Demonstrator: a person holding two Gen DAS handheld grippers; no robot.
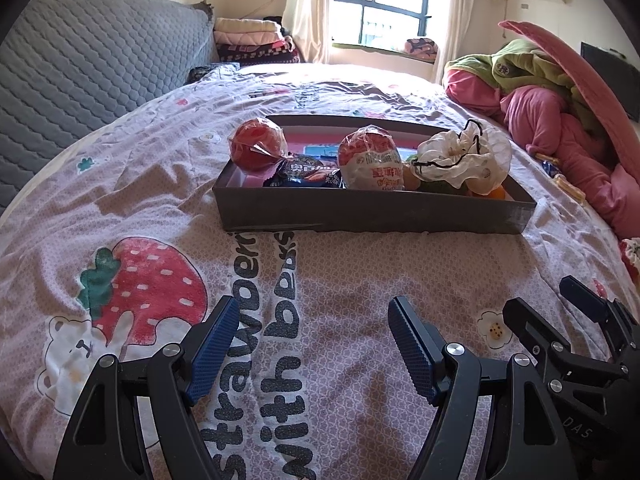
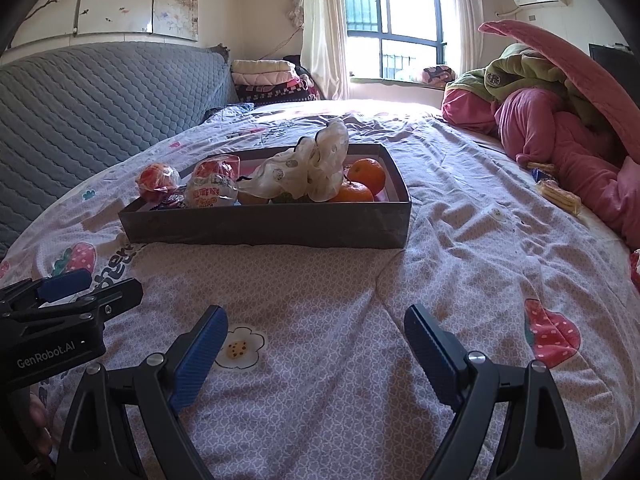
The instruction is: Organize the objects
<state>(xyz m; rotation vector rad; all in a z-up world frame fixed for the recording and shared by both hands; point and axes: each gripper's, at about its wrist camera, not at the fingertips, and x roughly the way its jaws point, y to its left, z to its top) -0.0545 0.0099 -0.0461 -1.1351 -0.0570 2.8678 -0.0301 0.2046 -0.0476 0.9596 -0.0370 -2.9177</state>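
A dark shallow box [image 1: 372,210] [image 2: 264,226] lies on the bed ahead of both grippers. It holds a red wrapped ball [image 1: 258,145] [image 2: 157,181], a dark blue snack packet [image 1: 306,174], a red-and-white wrapped egg [image 1: 370,158] [image 2: 210,188], a crumpled white cloth bag [image 1: 466,156] [image 2: 308,170] and two oranges [image 2: 366,180]. My left gripper [image 1: 314,334] hangs open over the sheet, nothing between its fingers. My right gripper [image 2: 316,340] is open and empty too, close beside the left one [image 2: 60,300].
The bedsheet [image 1: 340,360] is lilac with strawberry prints. A grey quilted headboard [image 1: 92,60] stands at the left. Pink and green bedding [image 2: 560,120] is heaped at the right, with snack packets [image 2: 556,194] beside it. Folded blankets [image 2: 268,78] sit near the window.
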